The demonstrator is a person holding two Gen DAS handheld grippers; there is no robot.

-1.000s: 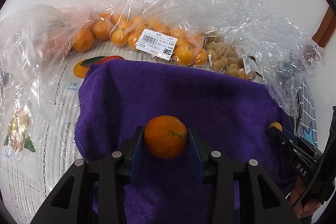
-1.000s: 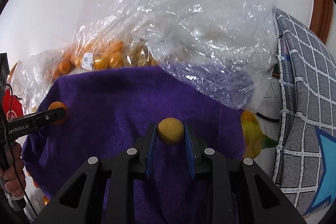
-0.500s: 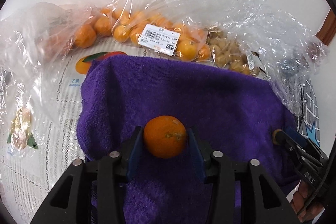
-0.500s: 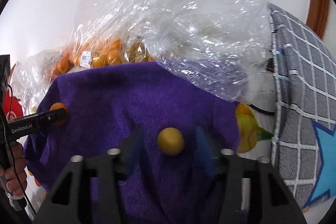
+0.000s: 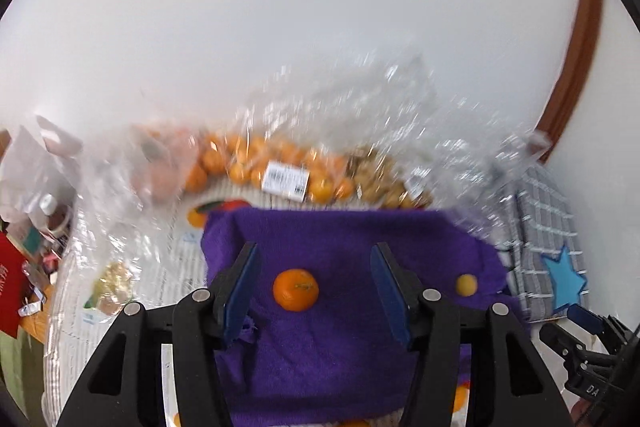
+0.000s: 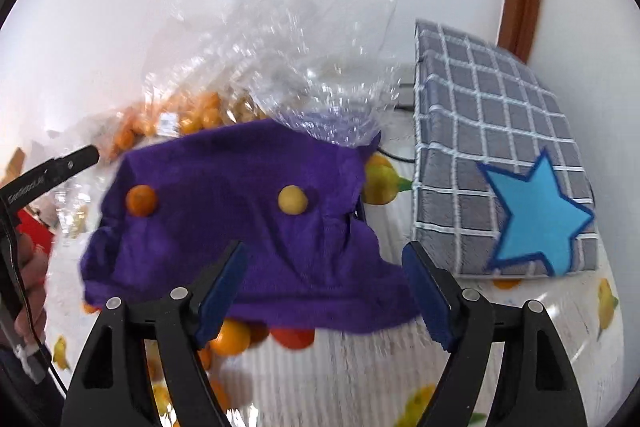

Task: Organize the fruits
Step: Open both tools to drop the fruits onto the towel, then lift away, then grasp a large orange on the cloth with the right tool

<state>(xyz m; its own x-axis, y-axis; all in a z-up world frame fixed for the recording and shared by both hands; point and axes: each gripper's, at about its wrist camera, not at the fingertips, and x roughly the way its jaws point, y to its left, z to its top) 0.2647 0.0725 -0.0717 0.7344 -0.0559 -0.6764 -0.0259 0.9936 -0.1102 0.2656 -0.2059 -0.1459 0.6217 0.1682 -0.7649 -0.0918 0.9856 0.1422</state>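
An orange mandarin lies on the purple towel. To its right on the same towel sits a small yellow fruit. My left gripper hangs above the mandarin, its jaws opening, pads well clear of the fruit. Pulled back from the yellow fruit and over the towel's near edge, my right gripper has its jaws opening with nothing between them. Each gripper also shows at the edge of the other's view.
Clear plastic bags of mandarins and small tan fruits lie behind the towel against a white wall. A grey checked box with a blue star stands to the right. A fruit-print cloth covers the table. Clutter sits far left.
Both grippers let go of their fruits and rose back from the towel. The mandarin and the yellow fruit now lie free on the cloth, looking smaller and farther away.
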